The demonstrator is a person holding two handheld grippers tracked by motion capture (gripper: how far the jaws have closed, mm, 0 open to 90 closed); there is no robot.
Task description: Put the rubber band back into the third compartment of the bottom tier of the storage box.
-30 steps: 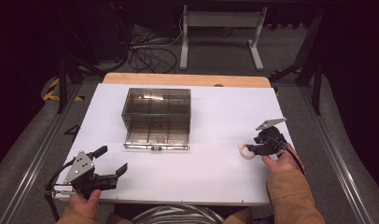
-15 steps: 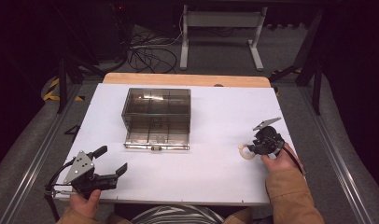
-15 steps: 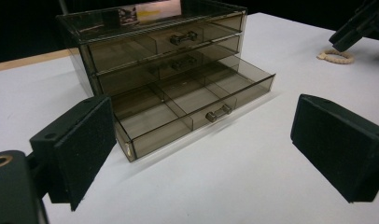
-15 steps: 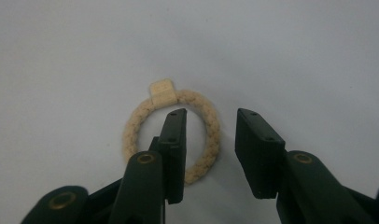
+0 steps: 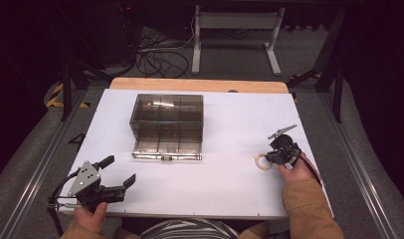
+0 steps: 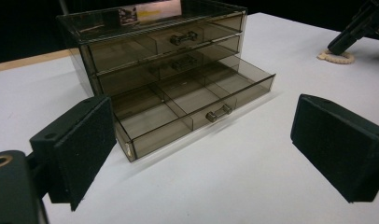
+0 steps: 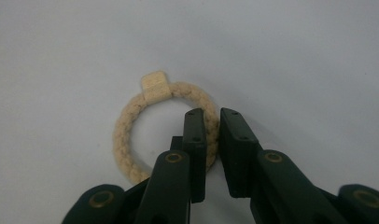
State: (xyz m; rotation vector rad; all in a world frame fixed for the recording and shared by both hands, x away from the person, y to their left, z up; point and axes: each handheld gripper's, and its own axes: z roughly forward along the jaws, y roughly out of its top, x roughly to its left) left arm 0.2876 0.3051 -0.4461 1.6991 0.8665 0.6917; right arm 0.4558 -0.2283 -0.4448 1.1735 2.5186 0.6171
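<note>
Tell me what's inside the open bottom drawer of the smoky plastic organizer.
The bottom drawer shows only bare divided compartments; nothing lies in the parts visible. Its rear stays tucked under the organizer, dim through tinted plastic.

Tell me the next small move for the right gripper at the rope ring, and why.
Probably lift the rope ring straight up off the table. The right gripper has just been closing and its jaws now pinch the ring's cord between them, while the ring lies flat. The bottom drawer of the smoked plastic chest stands pulled out, a likely place for it, and the left gripper waits open.
</note>
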